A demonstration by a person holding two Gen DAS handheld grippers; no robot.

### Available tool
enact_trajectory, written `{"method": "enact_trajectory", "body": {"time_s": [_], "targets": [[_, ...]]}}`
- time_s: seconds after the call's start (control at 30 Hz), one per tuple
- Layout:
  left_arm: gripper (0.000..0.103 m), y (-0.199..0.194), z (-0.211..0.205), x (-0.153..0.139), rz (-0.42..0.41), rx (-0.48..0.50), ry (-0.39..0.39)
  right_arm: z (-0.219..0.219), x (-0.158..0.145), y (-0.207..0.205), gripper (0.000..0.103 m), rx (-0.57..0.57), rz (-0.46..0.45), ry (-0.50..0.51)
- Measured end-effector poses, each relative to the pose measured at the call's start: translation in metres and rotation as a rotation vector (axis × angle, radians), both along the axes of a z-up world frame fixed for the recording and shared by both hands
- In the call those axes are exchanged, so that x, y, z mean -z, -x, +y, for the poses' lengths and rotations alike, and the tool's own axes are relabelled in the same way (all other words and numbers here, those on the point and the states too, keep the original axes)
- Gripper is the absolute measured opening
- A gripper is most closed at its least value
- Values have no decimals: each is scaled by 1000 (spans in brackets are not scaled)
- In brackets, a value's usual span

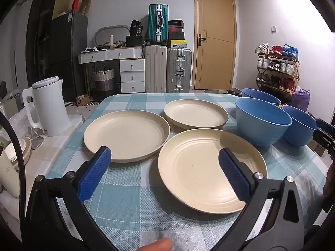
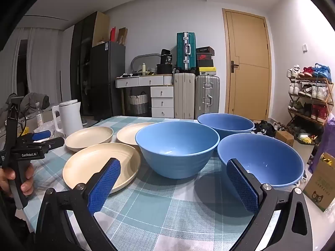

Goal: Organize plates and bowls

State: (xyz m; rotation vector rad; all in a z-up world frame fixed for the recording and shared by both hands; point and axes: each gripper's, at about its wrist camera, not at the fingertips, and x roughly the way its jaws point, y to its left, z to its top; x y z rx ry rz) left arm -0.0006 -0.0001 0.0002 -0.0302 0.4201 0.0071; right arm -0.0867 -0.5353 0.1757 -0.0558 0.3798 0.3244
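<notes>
Cream plates point(image 1: 209, 171) and blue bowls point(image 2: 178, 148) lie unstacked on your desk point(image 1: 129, 198), both grippers' fingers point(image 1: 94, 175) spread wide, empty; risk: thin rims slipping from pads.

Checked tablecloth point(image 1: 129, 188) carries three plates point(image 1: 125, 133), three bowls point(image 2: 178, 146) (apparently empty).

White electric kettle point(image 1: 49, 106) stood on a side surface left of the counter point(image 1: 129, 198), which had a blue-and-white checked cloth. Behind, against the back wall: dark fridge point(image 1: 67, 56), white desk w/ drawers point(image 1: 123, 69), woven basket point(image 1: 104, 79) under it, beige suitcase point(image 1: 156, 69) beside a silver suitcase point(image 1: 179, 70), teal suitcase point(image 1: 158, 23) on top. Tan door point(image 1: 215, 39) was shut. Shoe rack point(image 1: 276, 69) stood at right, full of sneakers. Cardboard box w/ cat print point(image 2: 319, 188) sat near the counter's right edge.
</notes>
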Motion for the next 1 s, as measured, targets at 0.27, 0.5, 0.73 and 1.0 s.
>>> {"method": "enact_trajectory", "body": {"time_s": [0.27,0.5,0.73,1.0], "targets": [[102,-1,0,0,7,-1,0,0,-1,0,103,1,6,-1],[102,-1,0,0,9,0,0,0,0,0,103,1,-1,-1],[102,0,0,0,8,0,1,0,-1,0,103,1,-1,-1],[102,-1,0,0,11,-1,2,-1,-1,0,103,1,0,-1]]}}
